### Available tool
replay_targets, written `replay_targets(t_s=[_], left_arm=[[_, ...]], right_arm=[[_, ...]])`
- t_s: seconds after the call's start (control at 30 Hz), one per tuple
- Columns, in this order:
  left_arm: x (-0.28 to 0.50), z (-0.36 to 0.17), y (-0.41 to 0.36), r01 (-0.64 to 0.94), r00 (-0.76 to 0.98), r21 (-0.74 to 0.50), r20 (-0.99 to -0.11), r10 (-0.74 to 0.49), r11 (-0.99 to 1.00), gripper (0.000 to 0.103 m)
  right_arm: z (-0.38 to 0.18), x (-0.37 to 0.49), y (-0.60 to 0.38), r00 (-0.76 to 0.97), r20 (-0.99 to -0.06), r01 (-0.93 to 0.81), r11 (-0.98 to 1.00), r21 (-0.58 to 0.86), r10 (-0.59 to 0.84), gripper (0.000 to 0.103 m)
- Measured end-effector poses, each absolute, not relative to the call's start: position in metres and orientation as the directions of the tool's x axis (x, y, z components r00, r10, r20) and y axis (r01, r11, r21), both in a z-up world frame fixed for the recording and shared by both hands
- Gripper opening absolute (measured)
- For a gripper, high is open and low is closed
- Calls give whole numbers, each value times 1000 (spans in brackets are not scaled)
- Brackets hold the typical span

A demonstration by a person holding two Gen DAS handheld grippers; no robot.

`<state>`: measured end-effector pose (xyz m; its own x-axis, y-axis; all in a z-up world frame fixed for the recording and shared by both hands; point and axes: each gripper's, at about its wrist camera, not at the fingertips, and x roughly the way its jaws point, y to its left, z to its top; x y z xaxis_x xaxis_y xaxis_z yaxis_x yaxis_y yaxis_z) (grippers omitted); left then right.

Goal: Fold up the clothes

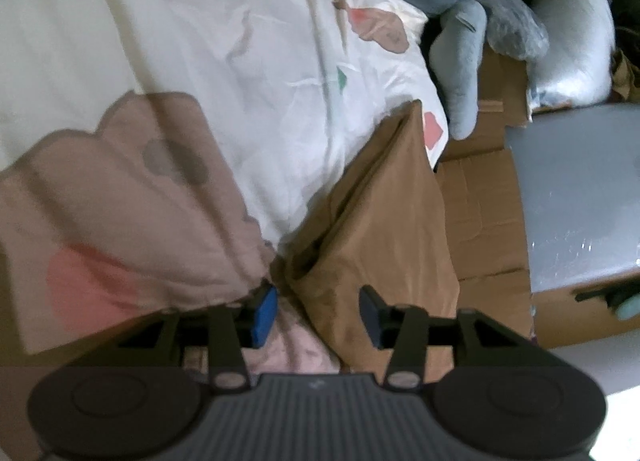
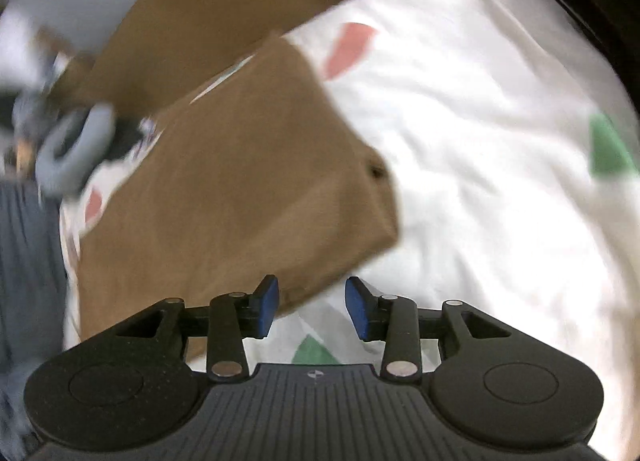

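Both tongs stood spread, left tongs (image 1: 318, 315) over pink cloth (image 1: 120, 197), right tongs (image 2: 312, 307) at the brown garment (image 2: 224, 181); pinching its edge squarely would probably serve.

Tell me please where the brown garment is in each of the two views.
Left wrist: brown garment lies centre-right, reaching down between the open left tongs.
Right wrist: brown garment fills centre-left, above the right tongs.
Shared landmark: white patterned bedsheet.

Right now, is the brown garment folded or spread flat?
Folded: the brown garment lies as a compact, straight-edged block on the white sheet, both grippers open.
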<state>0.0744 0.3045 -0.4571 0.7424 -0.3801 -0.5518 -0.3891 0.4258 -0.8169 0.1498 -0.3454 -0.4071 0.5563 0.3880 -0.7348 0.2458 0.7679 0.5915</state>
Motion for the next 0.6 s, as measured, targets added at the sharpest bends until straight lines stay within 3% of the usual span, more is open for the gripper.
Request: replay_targets(t_s=[0.6], left_arm=[[81, -461, 302, -397, 770, -832, -532, -352, 388, 46]], right_arm=[[-445, 145, -379, 702, -564, 367, 458, 810, 435, 43]])
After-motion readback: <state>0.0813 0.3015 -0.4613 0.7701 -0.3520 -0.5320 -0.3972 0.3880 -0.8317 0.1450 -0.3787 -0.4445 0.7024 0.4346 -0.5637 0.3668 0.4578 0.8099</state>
